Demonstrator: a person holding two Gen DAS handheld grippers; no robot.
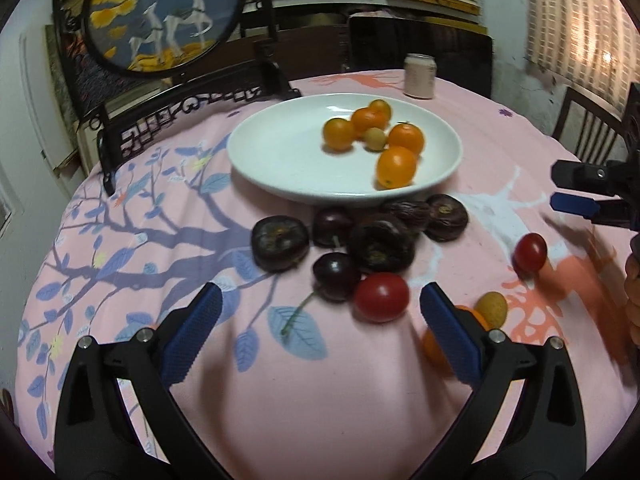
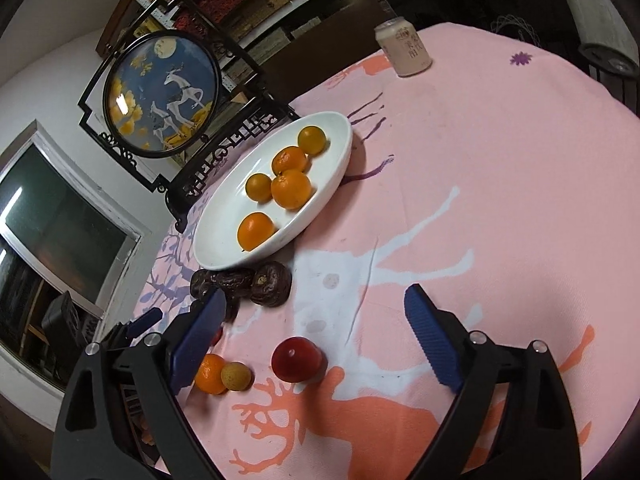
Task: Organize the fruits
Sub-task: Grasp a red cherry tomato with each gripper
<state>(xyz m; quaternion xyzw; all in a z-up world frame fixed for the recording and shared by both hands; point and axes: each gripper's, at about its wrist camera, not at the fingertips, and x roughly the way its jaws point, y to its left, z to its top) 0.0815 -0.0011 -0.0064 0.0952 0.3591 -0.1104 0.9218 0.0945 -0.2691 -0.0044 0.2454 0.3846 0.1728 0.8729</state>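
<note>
A white plate (image 1: 280, 160) (image 2: 220, 250) holds several small oranges (image 1: 396, 166) (image 2: 291, 189). In front of it lie dark wrinkled passion fruits (image 1: 380, 246) (image 2: 271, 284) and dark cherries (image 1: 335, 276). My left gripper (image 1: 320, 296) is open just above the cloth; a red cherry tomato (image 1: 382, 296) lies ahead between its fingers, untouched. A small orange (image 1: 434, 346) (image 2: 210, 374) and a yellow fruit (image 1: 491, 309) (image 2: 237, 376) lie by its right finger. My right gripper (image 2: 316, 298) is open, with a second red tomato (image 2: 296, 359) (image 1: 530, 254) lying free between its fingers.
The round table wears a pink printed cloth (image 2: 500, 184). A pale drink can (image 1: 419, 76) (image 2: 404, 50) stands at the far edge. A black-framed round deer screen (image 1: 164, 16) (image 2: 160, 96) stands at the back left. A chair back (image 1: 584, 128) shows on the right.
</note>
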